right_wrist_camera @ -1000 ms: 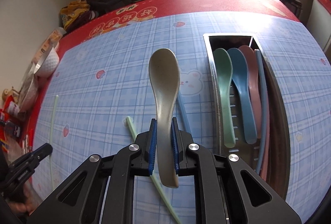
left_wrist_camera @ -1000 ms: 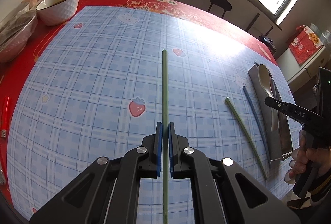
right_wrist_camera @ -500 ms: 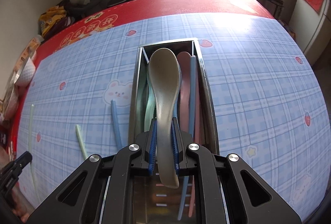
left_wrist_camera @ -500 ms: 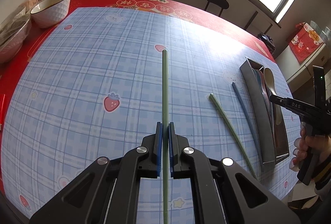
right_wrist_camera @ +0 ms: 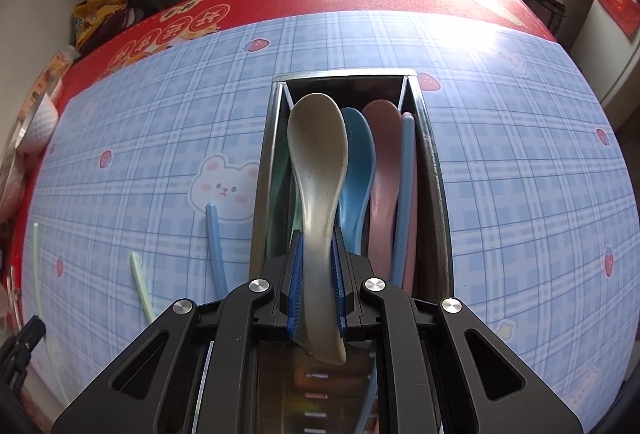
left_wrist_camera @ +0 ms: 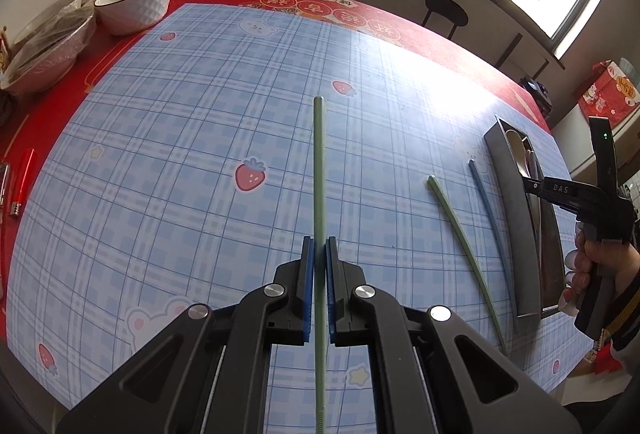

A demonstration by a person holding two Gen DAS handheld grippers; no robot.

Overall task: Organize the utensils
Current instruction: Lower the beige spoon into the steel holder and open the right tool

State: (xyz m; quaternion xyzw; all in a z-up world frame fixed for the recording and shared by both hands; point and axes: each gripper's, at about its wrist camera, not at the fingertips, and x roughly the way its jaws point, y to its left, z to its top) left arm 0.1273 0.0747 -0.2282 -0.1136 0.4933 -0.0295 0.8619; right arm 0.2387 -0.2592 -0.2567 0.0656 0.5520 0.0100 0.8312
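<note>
Placement is in hand: right hand-held gripper clamps a speckled beige plastic spoon over the steel utensil tray; lowering and release seem next. Left hand-held gripper pinches a green chopstick above the tabletop.

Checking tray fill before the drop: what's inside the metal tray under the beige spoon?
Inside the metal tray, under the held beige spoon: a blue spoon, a pink spoon, a blue chopstick, and a green spoon's edge. Its bowl is covered.
</note>
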